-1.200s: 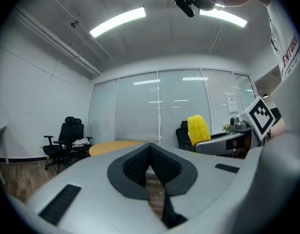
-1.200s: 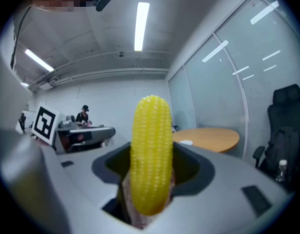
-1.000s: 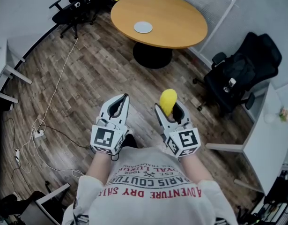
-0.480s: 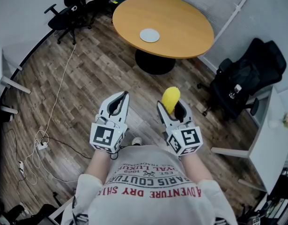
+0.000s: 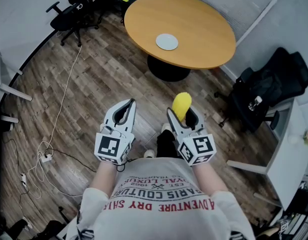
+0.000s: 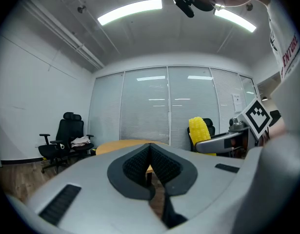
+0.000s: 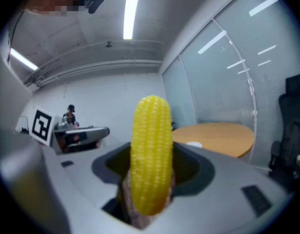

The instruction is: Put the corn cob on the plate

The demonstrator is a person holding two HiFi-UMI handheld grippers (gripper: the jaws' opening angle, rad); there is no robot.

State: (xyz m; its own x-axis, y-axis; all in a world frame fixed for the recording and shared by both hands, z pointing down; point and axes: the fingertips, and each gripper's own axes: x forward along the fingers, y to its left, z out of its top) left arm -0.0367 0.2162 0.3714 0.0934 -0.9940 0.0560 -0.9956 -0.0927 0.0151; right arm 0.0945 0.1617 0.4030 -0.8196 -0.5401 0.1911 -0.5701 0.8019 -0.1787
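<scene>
**A:** How much of the job is done?

**B:** Roughly the first half, I'd say. The corn cob (image 7: 150,160) is picked up. The right gripper (image 5: 182,115) is clenched round its lower end, and the cob stands upright with its rounded tip sticking out past the jaws.

**A:** And the plate?

**B:** The plate (image 5: 167,41) is bare. It sits on the round tabletop (image 5: 204,24), a little left of the middle and nearer the near edge than the far one. Nothing else shows on that tabletop.

**A:** So the cob is nowhere near it?

**B:** Well apart. The person is standing on the wooden floor (image 5: 93,79), holding both grippers in front of the chest. The cob hangs over the floor, short of the tabletop's near edge. From the right gripper view, the plate shows as a small pale disc behind the cob, off to its right.

**A:** What's the left gripper doing?

**B:** The left gripper (image 5: 129,104) has its jaws pressed together on nothing. It's held level beside the right one and has no part in this yet.

**A:** What's left, then?

**B:** As I judge it: walk up to the near edge, reach over the tabletop, lower the cob onto the plate and let go. Carrying and placing are both not yet done.
</scene>
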